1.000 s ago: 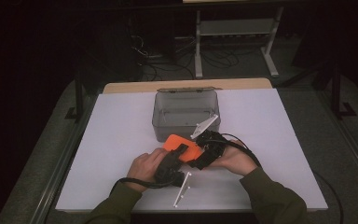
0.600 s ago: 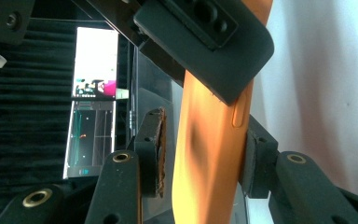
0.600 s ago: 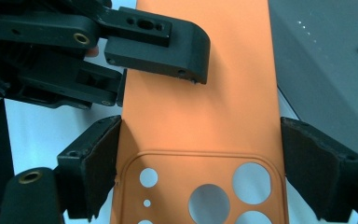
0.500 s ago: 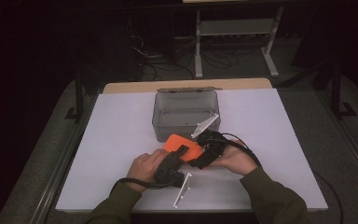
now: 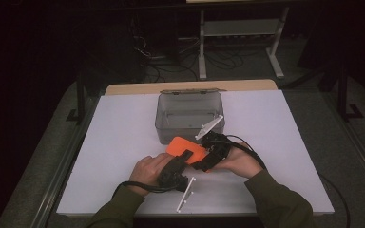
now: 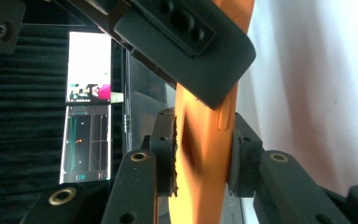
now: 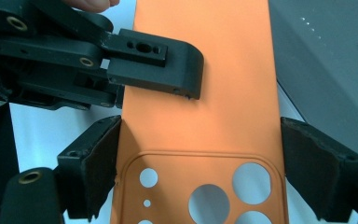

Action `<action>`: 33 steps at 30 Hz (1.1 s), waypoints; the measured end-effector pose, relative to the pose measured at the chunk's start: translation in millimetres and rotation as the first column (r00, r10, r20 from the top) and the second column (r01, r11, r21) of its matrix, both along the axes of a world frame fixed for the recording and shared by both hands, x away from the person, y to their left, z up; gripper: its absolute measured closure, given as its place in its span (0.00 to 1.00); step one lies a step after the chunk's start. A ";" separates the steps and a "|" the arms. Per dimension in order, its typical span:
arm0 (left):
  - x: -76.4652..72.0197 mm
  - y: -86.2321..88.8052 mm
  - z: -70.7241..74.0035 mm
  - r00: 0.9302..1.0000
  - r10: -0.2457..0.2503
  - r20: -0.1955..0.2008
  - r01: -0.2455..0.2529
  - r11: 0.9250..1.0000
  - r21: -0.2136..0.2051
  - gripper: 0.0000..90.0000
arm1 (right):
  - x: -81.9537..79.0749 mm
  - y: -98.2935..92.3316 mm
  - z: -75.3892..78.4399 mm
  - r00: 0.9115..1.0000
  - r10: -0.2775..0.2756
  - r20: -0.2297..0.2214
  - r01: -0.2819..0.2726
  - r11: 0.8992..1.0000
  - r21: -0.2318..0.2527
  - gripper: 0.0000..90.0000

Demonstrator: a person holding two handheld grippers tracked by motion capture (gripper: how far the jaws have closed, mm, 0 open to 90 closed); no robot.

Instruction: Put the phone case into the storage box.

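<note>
We hold the orange case (image 5: pixel 186 148) between both grippers, just in front of the box (image 5: pixel 188 116). Its long axis runs straight out from the right gripper (image 7: pixel 200 163), which pinches its camera end across the width. The left gripper (image 6: pixel 204 154), closing just now, clamps the case's faces from the side.

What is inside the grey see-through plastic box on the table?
The grey see-through plastic box looks empty: its bare floor shows through the open top. Its near right corner is covered by the right gripper's grey plate.
</note>
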State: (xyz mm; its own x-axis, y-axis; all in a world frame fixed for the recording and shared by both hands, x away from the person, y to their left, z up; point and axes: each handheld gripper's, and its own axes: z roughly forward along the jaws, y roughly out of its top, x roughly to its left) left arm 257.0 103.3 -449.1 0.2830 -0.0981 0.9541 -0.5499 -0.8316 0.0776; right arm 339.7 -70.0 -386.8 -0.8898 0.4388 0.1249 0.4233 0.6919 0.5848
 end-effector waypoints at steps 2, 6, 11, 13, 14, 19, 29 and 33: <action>0.1 0.0 0.1 1.000 0.001 -0.005 -0.001 1.000 0.003 0.78 | 0.2 -0.1 0.1 1.000 -0.001 -0.003 0.001 1.000 0.000 0.17; -0.3 0.3 2.2 1.000 0.013 -0.010 -0.012 1.000 0.017 0.80 | 0.8 -0.5 0.4 1.000 -0.005 -0.010 0.006 1.000 0.007 0.17; -0.6 0.5 1.6 1.000 0.004 0.001 -0.004 1.000 0.029 0.81 | 1.8 -1.0 -0.1 1.000 -0.006 -0.024 0.006 1.000 0.009 0.17; -1.2 0.7 1.9 1.000 0.004 0.010 -0.005 0.999 0.043 0.82 | 2.4 -1.6 -0.2 1.000 -0.002 -0.029 0.003 1.000 0.010 0.17; -1.3 0.7 1.9 1.000 0.004 0.013 -0.004 0.999 0.044 0.83 | 2.5 -1.8 -0.2 0.999 -0.005 -0.033 0.006 1.000 0.012 0.17; -2.1 1.2 2.2 1.000 0.000 0.026 -0.001 0.999 0.051 0.85 | 4.0 -3.2 -0.2 0.999 -0.005 -0.052 0.006 1.000 0.025 0.17; -3.4 2.1 2.2 0.999 -0.019 0.047 0.016 0.998 0.057 0.87 | 6.1 -6.5 -1.4 0.996 -0.002 -0.089 0.007 0.998 0.056 0.16; -3.4 2.7 3.4 0.999 -0.017 0.042 0.015 0.998 0.055 0.88 | 6.3 -8.0 -2.4 0.996 0.003 -0.087 0.004 0.997 0.080 0.16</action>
State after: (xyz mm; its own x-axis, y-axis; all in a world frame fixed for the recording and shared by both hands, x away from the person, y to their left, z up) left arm 253.6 106.0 -445.6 0.2406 -0.1549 0.9582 -0.5648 -0.8252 0.0084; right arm 346.0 -78.0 -389.2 -0.8738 0.4251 0.2364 0.4754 0.6441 0.5993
